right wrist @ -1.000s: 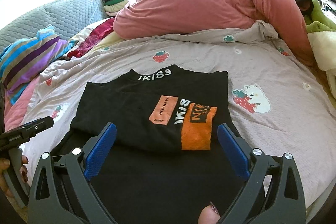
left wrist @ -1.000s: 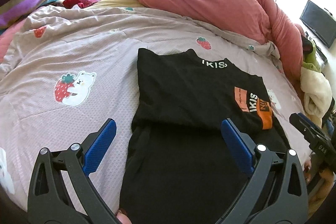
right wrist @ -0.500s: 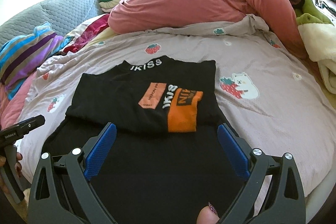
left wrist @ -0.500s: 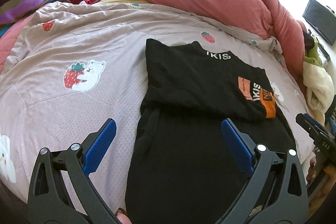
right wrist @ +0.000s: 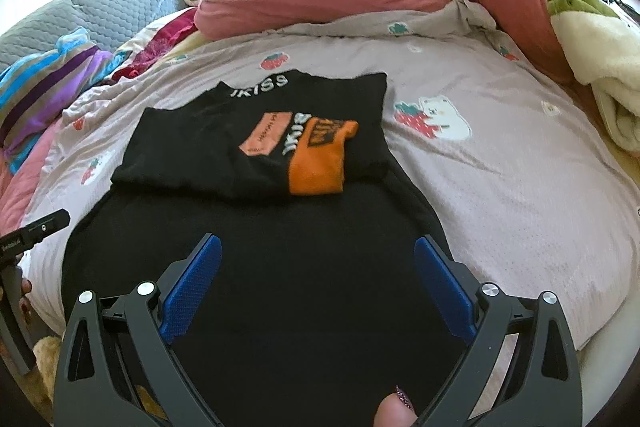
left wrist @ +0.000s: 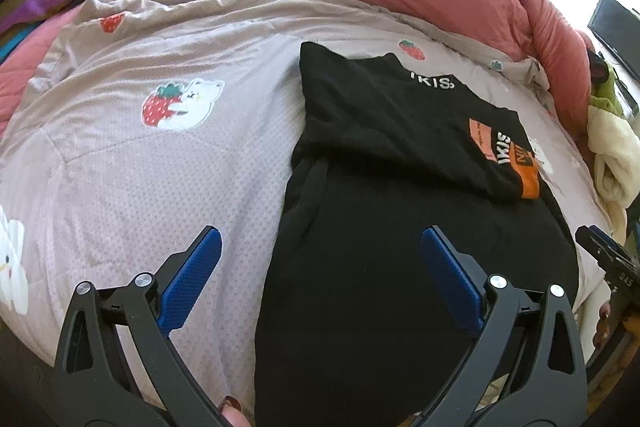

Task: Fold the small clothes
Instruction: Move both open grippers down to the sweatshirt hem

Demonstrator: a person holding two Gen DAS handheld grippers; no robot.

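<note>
The left gripper and right gripper both gape wide and empty above the black shirt, spread on the bedspread, likely light and limp, best pinched at its near hem corners.

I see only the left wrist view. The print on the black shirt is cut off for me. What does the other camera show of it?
Observer: The right wrist view shows the black shirt with its orange sleeve cuff folded over the chest.
Operator: Is the right gripper holding cloth?
Observer: No. The right gripper is open, both blue pads above the shirt's lower half.
Operator: What lies right of the shirt?
Observer: A strawberry bear print on the bed cover.
</note>
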